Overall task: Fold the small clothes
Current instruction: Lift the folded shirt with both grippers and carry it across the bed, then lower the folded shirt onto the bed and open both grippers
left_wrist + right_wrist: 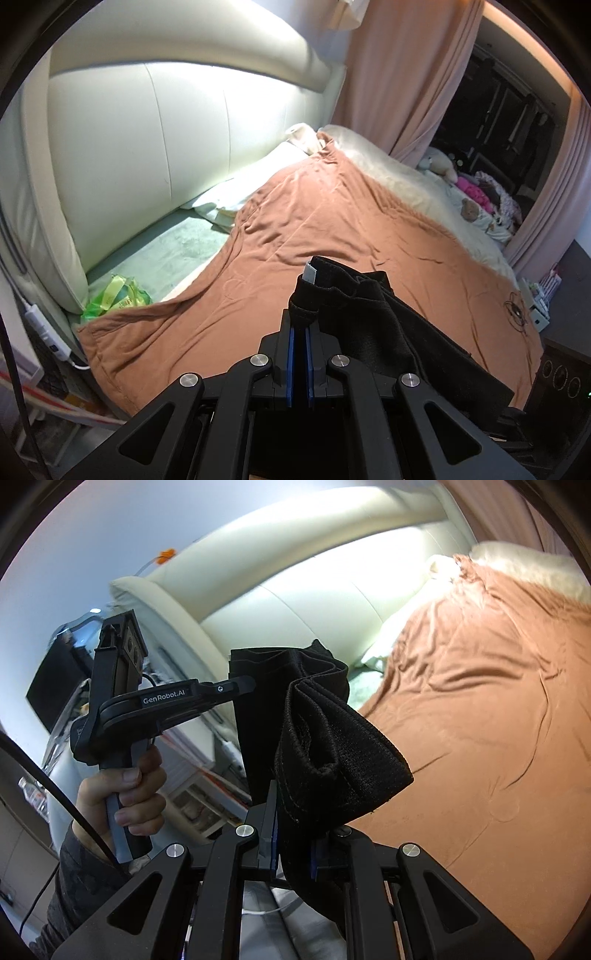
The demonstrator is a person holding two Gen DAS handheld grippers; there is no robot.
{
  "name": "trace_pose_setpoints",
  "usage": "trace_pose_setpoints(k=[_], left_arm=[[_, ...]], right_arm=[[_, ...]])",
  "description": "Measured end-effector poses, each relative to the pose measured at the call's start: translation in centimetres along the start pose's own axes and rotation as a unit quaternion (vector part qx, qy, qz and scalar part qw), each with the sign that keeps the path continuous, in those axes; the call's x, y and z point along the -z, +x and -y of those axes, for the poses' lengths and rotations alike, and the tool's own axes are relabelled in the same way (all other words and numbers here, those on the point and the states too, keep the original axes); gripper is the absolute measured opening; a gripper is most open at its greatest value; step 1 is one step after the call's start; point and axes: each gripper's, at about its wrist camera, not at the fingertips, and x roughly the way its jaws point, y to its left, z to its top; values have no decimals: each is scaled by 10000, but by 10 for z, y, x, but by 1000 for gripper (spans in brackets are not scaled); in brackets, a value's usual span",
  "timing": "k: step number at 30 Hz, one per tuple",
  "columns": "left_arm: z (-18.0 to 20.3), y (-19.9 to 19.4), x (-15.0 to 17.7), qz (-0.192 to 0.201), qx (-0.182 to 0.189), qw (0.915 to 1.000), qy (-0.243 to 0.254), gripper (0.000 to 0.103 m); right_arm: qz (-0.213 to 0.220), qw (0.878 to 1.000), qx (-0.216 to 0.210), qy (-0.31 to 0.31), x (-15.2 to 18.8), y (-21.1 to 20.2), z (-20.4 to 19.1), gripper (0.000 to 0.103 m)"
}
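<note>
Closest in, the right gripper point(293, 834) is clamped on the thick stitched waistband of a black garment point(332, 753); the knit bunches into soft folds right above its blue-padded fingers. The left gripper point(300, 325) has its fingers pinched together on another bit of the same waistband, a small grey tag poking up from it, and the rest of the fabric drapes off to its right in the air over the bed. From the right wrist view you can see the person's left hand point(122, 794) squeezing the handle of that left tool.

Under all that there's a rumpled rust-orange blanket point(314, 218), smooth cotton-looking, with lots of open flat area. A green plastic bag point(118, 295) sits at its near-left corner. Farther back: a cream padded headboard point(147, 140) and pink curtains point(399, 74).
</note>
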Motion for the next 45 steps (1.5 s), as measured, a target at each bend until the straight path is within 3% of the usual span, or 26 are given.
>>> trace_pose_setpoints(k=[17,20,22,23,24,26,27,30,38,43,45], left_arm=[[-12,172,-25,-744,-502,9959,57,5],[-7,195,-27,-802,-536,9952,161,5],[-5,214,-24,-996,-722,9921,249,13],[-4,220,-22,-1059,-803,9907,287,22],[-5,225,-19,-1091,-852,9899,314,36],[-5,231,-13,-1118,-894,9890,383,56],[-4,231,-10,-1104,-901,9889,415,57],[-3,234,-4,-1166,-937,9876,478,57],[6,216,19,-1246,-994,9867,305,57],[25,186,38,-1214,-990,9873,264,57],[37,170,46,-1146,-1024,9878,271,63]], right_arm=[[-329,9979,481,296,-48,12,218,8],[-308,9953,785,481,-50,9,259,9],[-428,9908,1159,555,-49,13,280,11],[-591,9871,1351,622,-47,17,295,22],[-674,9846,1473,653,-46,22,301,47],[-578,9814,1710,660,-48,14,320,76],[-493,9812,1753,634,-48,7,327,77],[-578,9810,1703,730,-44,-2,337,77],[-987,9803,1538,744,-45,20,309,76],[-1011,9809,1540,628,-35,-13,302,77],[-994,9814,1552,541,-32,-31,294,77]])
